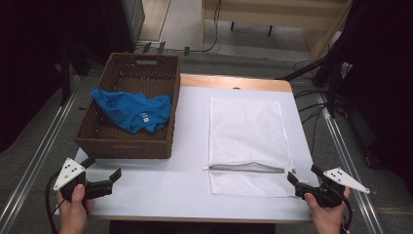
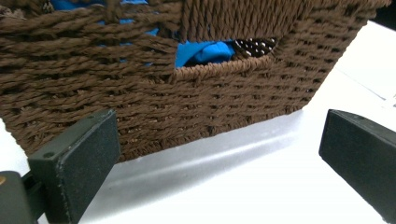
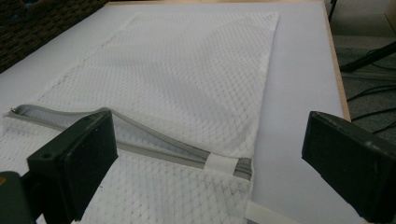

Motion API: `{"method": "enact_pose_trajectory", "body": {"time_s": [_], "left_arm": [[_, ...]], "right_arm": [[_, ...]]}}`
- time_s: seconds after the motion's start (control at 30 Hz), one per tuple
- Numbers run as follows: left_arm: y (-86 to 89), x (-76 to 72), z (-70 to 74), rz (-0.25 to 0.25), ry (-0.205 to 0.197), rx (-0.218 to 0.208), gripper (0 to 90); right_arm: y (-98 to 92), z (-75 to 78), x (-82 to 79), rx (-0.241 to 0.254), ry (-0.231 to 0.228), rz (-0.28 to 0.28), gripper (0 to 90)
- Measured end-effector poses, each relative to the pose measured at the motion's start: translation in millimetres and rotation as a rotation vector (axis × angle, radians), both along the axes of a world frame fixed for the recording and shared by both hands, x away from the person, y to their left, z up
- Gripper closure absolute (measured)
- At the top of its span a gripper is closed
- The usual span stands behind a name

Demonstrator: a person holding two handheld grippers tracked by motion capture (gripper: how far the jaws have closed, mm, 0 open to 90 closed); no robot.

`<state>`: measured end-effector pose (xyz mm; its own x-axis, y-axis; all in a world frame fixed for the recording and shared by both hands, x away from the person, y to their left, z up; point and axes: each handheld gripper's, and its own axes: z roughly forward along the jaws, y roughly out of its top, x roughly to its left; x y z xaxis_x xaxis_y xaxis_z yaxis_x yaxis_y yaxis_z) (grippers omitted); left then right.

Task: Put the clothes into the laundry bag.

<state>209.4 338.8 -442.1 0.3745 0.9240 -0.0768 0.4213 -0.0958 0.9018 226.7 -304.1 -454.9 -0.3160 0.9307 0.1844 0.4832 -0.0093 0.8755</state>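
A person stands at the near edge of a white table [image 1: 156, 190] and holds one gripper in each hand. The left gripper [image 1: 103, 171] is at the near left corner, just in front of the near wall of a dark brown woven basket [image 1: 124, 141], w/ its two black jaws apart and nothing between them. In the left gripper view the basket wall is very near, and through the handle opening in this wall one can see some of the blue cloth. This crumpled blue T-shirt [image 1: 131, 111] lies inside the basket, approx. in the middle, w/ a small white label turned up. The basket itself is at the far left part of the table, its left side going a little over the table edge. The right gripper [image 1: 302, 178] is at the near right corner, jaws also wide apart and empty, just beside the near right end of a flat white mesh laundry bag [image 1: 246, 126]. The bag lies on the right half of the table, well apart from the basket. Its grey zipper [image 1: 246, 167] runs across the near part and is open, the upper edge lifted a bit; in the right gripper view the zipper end is between the jaws but farther off, not touched.
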Motion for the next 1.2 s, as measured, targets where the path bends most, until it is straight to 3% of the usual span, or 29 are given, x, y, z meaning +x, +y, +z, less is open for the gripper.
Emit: {"method": "enact_pose_trajectory", "body": {"time_s": [0.43, 0.87, 1.0, 1.1, 1.2], "left_arm": [[-7.5, 0.8, -3.2, -0.015, 0.002, 0.018, 0.0], [-9.4, 3.4, -7.9, -0.027, 0.027, 0.041, 0.0], [-10.1, 3.3, -8.6, -0.027, 0.027, 0.046, 0.0], [-9.7, 3.7, -9.1, -0.029, 0.033, 0.048, 0.0], [-10.4, 4.5, -10.1, -0.029, 0.035, 0.047, 0.0]], "right_arm": [[20.0, 6.0, 0.9, -0.024, -0.027, 0.024, 12.4], [61.2, 0.9, 10.4, -0.086, -0.012, 0.091, 22.4], [74.2, -7.9, 19.2, -0.110, 0.035, 0.123, 35.8], [79.4, -14.5, 22.4, -0.152, 0.033, 0.103, 58.8], [80.0, -18.2, 27.6, -0.103, 0.050, 0.125, 71.3]]}}
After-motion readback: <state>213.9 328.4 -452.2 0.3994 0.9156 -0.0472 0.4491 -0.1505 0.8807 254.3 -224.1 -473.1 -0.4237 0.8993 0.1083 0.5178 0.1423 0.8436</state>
